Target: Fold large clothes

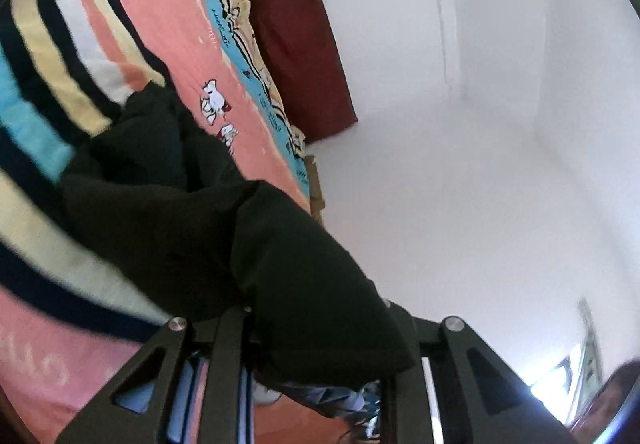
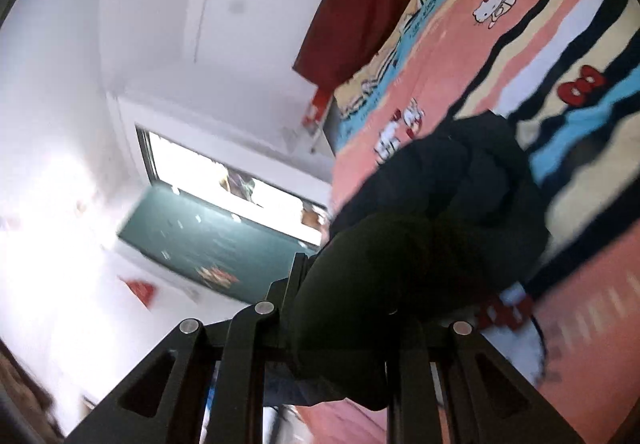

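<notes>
Black fabric everywhere up front: dark garment (image 1: 168,220) bunched and lifted off the bed (image 1: 172,32), one end caught in each gripper. Left gripper (image 1: 316,340) with jaws drawn narrow, pinched on a thick fold of the cloth that drapes over the fingers and hides the tips. Right gripper (image 2: 344,328) likewise narrow, clamped on another fold of the dark garment (image 2: 440,204), cloth spilling over and between the black finger frames. No fingertip visible in either view. Rest of the garment trailing back from both grips in a crumpled heap onto the bedspread, still touching it further away. Bedspread striped in salmon pink, cream, blue and black, printed with small cartoon cats and red bows. Dark red pillow (image 1: 300,44) at the far edge of the bed, against a white wall (image 1: 480,124); same red pillow (image 2: 360,4) in the right wrist view. Bright window (image 2: 224,180) in the right wrist view, above a dark green panel (image 2: 208,244). Both views tilted and somewhat blurred.
</notes>
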